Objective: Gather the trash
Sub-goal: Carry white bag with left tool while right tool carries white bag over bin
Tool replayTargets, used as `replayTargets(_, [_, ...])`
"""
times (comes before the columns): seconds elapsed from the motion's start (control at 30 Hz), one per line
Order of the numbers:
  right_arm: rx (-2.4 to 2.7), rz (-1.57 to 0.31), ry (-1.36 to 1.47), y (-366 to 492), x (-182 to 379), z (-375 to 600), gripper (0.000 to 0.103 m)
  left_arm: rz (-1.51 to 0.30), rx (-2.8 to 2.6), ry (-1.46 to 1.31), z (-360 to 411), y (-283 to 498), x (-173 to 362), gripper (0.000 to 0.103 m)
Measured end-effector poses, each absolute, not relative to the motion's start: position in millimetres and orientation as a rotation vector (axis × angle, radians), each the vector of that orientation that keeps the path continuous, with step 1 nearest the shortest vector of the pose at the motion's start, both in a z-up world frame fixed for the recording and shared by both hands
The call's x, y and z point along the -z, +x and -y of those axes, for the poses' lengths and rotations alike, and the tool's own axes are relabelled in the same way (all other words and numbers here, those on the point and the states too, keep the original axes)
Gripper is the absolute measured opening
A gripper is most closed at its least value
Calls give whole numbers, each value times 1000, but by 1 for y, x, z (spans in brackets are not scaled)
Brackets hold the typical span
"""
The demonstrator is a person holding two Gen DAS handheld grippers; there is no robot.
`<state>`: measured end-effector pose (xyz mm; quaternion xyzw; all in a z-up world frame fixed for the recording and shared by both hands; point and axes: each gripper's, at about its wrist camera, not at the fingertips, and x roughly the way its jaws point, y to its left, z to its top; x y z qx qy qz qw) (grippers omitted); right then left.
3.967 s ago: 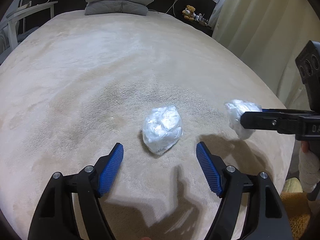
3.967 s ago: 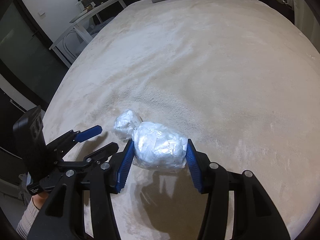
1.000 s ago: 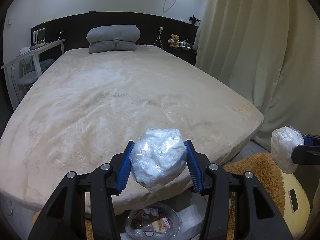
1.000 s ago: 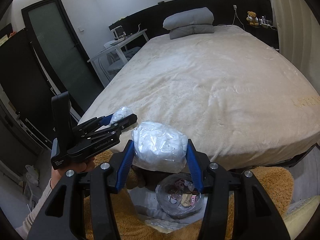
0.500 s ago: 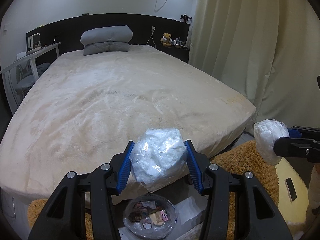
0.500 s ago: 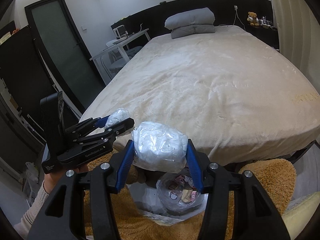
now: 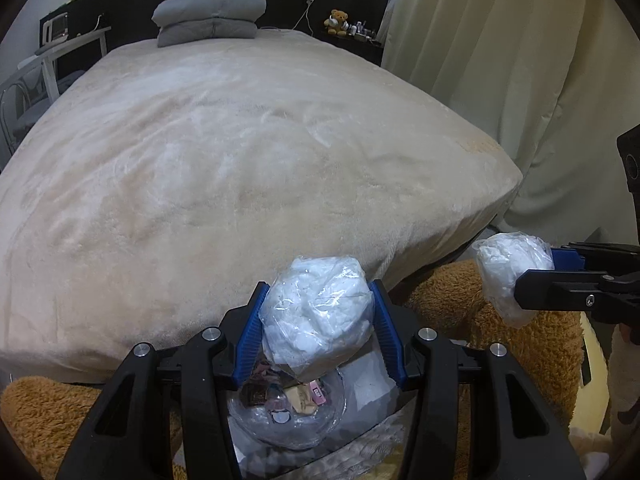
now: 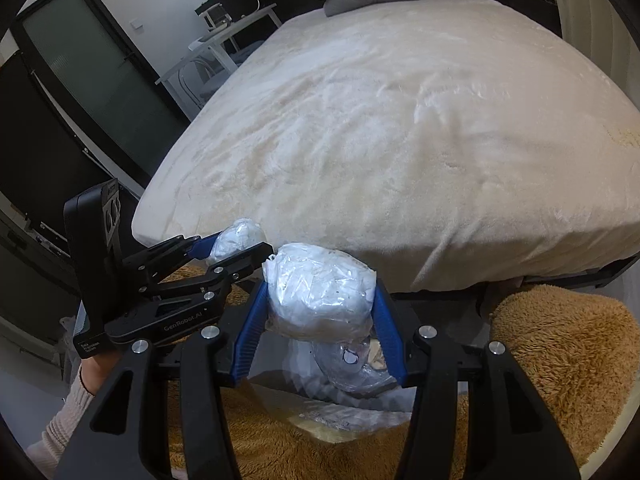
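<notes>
Left wrist view shows the left gripper (image 7: 318, 322) pinching a white plastic wad (image 7: 316, 316) between its blue pads (image 7: 250, 328) — both pads press on the sides of the wad, so it is held tight. Right under it sits a clear trash bag (image 7: 286, 412) with small wrappers inside, down on the floor by the foot edge of the bed (image 7: 240, 160). At the right side of this view the right gripper (image 7: 532, 272) comes in, and it holds a second white wad (image 7: 508, 276) near the foot corner of the bed. Right wrist view shows that same right gripper (image 8: 318, 320) up close, its blue pads (image 8: 250, 332) squeezing the second white wad (image 8: 320, 296), with the clear trash bag (image 8: 356, 372) just below and a little behind it. The left gripper (image 8: 236, 250) is at the left there, held by a hand (image 8: 90, 374) in a pale sleeve (image 8: 60, 424), with its own wad (image 8: 240, 238) peeking out between the tips. A fuzzy brown rug (image 8: 568, 356) lies around the bag. So the picking up looks done — I see no trash left on top of the bed, only the gray pillows (image 7: 210, 16) at the head edge. Both wads are off the bed and hang over the bag. What I think is left is to let go of each wad so it drops into the bag. Neither wad is in the bag yet.
</notes>
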<state>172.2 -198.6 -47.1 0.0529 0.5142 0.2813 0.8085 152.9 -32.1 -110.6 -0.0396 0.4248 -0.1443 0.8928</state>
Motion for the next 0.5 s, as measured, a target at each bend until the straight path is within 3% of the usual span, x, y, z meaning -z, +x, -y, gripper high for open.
replayTargets(0.5, [-581,-1281,100,197,116,183,52,-1060,319,-157,24,166,182,49])
